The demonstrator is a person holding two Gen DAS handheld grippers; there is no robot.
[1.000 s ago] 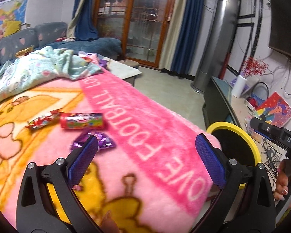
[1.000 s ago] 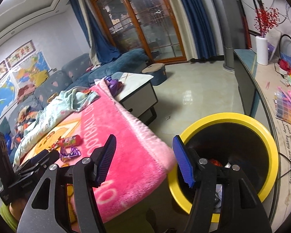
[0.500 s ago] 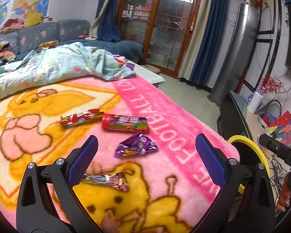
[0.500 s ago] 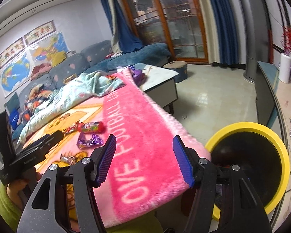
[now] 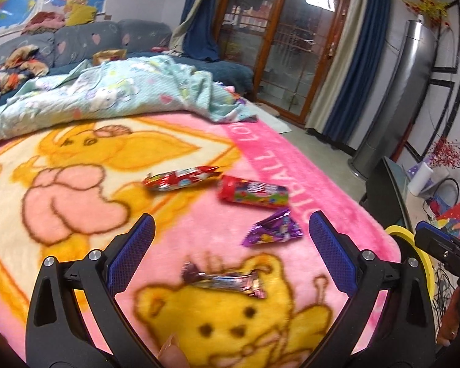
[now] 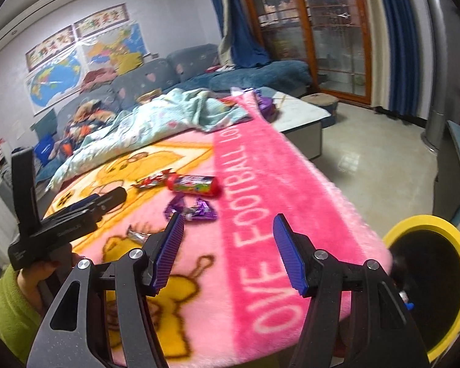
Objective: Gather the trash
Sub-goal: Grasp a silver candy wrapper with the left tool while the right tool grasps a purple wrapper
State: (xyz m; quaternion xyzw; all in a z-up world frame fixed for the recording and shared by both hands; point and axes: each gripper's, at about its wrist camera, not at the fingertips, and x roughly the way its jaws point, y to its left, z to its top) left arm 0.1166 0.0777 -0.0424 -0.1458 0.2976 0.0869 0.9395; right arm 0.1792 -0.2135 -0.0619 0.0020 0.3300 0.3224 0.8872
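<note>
Both grippers are swinging away from the yellow-rimmed bin (image 6: pixel 429 279) toward the wrappers on the pink blanket (image 5: pixel 291 165). Left gripper (image 5: pixel 230 251), fingers wide and empty, is nearer: the silver wrapper (image 5: pixel 224 280) is lying just ahead between its fingers, long axis crosswise. Right gripper (image 6: pixel 227 251), fingers parted and empty, is hovering with the purple wrapper (image 6: pixel 193 210) ahead-left

The right gripper (image 6: pixel 227 245) hangs open over the pink blanket (image 6: pixel 291 190). A purple wrapper (image 6: pixel 199 210) and a red tube (image 6: pixel 191 184) lie mid-blanket; the yellow-rimmed bin (image 6: pixel 429 224) stands beside its near right corner.
</note>
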